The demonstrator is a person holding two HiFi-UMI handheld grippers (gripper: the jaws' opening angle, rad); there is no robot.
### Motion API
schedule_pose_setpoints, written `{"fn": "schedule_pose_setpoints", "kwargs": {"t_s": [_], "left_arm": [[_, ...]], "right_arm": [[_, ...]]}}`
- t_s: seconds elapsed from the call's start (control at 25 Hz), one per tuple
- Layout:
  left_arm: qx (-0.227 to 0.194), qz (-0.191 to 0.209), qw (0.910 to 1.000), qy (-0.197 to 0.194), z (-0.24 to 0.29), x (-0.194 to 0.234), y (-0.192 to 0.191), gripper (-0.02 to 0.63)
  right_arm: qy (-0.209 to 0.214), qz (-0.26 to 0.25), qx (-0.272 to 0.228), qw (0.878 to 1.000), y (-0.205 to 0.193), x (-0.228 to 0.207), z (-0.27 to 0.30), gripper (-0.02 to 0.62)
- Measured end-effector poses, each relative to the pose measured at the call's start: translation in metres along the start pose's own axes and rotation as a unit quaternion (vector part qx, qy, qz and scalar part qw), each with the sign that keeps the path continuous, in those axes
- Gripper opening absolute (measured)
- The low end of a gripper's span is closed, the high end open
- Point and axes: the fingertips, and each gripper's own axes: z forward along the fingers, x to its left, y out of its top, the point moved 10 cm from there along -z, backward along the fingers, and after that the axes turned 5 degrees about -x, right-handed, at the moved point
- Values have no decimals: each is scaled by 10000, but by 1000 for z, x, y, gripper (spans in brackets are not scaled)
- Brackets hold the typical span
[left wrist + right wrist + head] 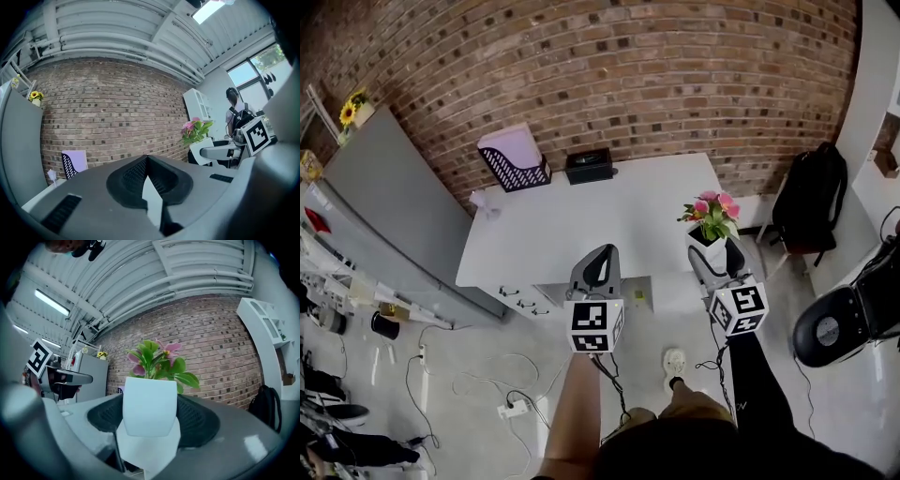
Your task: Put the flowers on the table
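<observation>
Pink flowers with green leaves (713,210) stand in a white pot (709,241), and my right gripper (710,251) is shut on that pot. I hold it in the air just off the front right corner of the white table (581,225). In the right gripper view the pot (150,404) fills the space between the jaws, upright, with the flowers (159,359) above it. My left gripper (602,253) hovers over the table's front edge, shut and empty. The left gripper view shows its jaws pressed together and the pot (202,149) off to the right.
At the back of the table stand a black mesh file holder with purple paper (514,164) and a black box (588,165); crumpled paper (483,202) lies at its left edge. A grey cabinet (394,216) is on the left, a black backpack (811,202) on the right. Cables and a power strip (514,408) lie on the floor.
</observation>
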Motion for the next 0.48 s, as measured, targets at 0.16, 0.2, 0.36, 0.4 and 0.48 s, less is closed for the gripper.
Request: {"fn": "schedule_pose_setpoints", "kwargs": {"t_s": [0.16,0.2,0.36,0.4,0.48], "left_arm": [[47,18,9999,143,53,13,2,8],[45,8,9998,178,65,16,0,8],[19,38,9995,303,106,23,-7,8],[12,36,9995,329,118,26,-6,8],[1,16,9993,366,144,34,-2,8]], "right_arm": [[162,44,18,9999,-3,-31,54,337],[201,41,17,9998,-6,-39,65,337],[387,37,-23,9992,-18,-62,105,337],[436,44,-21,9990,-18,-69,119,337],[525,67,-17,9986,-15,-82,147,337]]}}
